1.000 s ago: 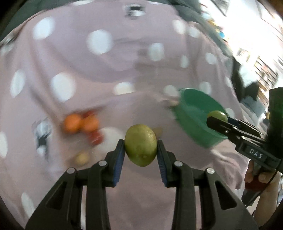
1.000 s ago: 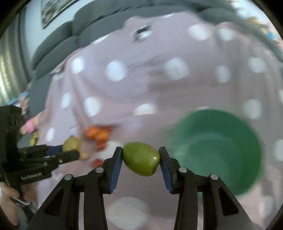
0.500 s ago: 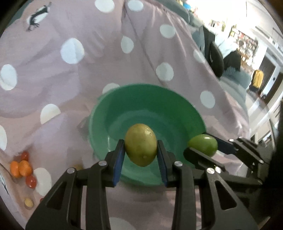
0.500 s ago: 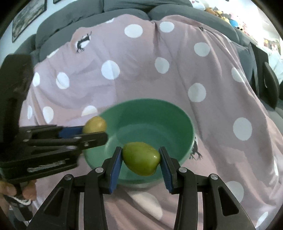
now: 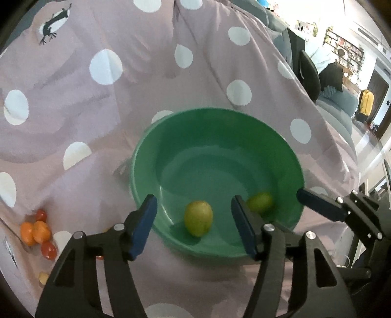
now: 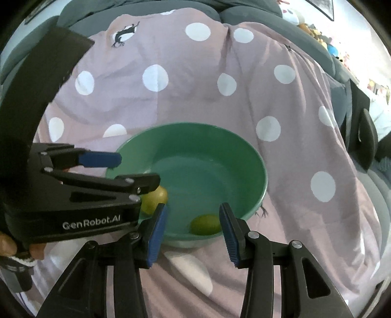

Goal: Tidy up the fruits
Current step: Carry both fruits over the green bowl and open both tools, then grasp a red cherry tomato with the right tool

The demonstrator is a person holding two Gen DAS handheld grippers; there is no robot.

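Observation:
A green bowl sits on a pink polka-dot blanket; it also shows in the right wrist view. Two fruits lie inside it near the front wall: a yellow-green one, partly hidden in the right wrist view, and a greener one. My left gripper is open and empty above the bowl's near rim. My right gripper is open and empty above the greener fruit. Each gripper shows in the other's view, the left and the right.
Small orange fruits and red ones lie on the blanket to the left of the bowl, with a pale one nearer. Grey sofa cushions rise behind. Chairs and furniture stand at the right.
Both grippers came over the bowl from the left, opened and let go of their fruits. Both fruits now lie in the bowl.

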